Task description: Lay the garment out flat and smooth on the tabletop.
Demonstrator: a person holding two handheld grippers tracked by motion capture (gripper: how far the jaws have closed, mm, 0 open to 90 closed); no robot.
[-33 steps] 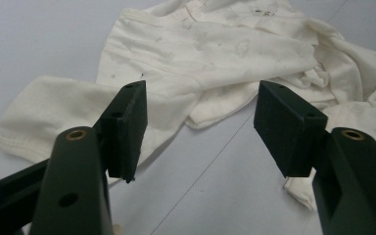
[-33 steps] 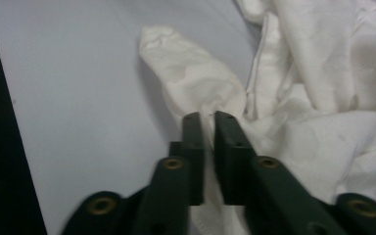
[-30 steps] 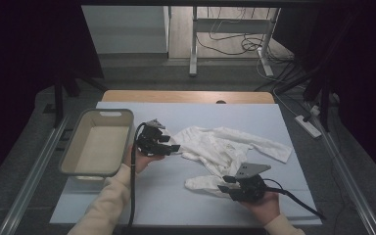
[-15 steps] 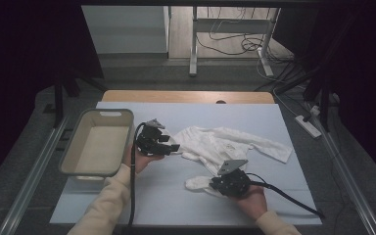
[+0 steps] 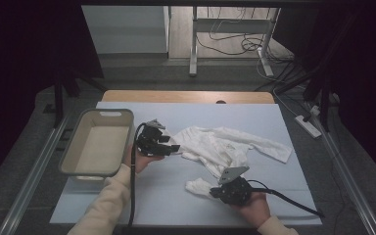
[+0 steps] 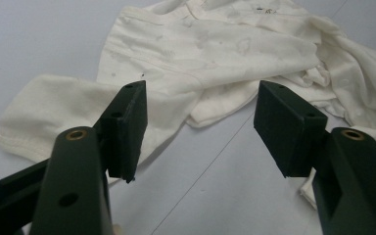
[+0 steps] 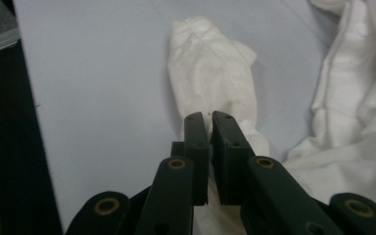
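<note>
Where pale blue table [image 5: 254,117] meets dark room: left tongs [image 6: 200,122] released, right tongs [image 7: 209,128] clenched on white garment [image 5: 225,147].

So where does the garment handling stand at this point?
Done: little; the white garment lies crumpled on the table, and the bin holds nothing. In hand: the right gripper has just closed on a sleeve. The left gripper is open over another sleeve. Left: everything after this grasp.

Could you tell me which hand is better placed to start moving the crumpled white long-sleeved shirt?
The right: the right gripper has just closed on the white shirt's sleeve, while the left gripper stands open, holding nothing.
</note>
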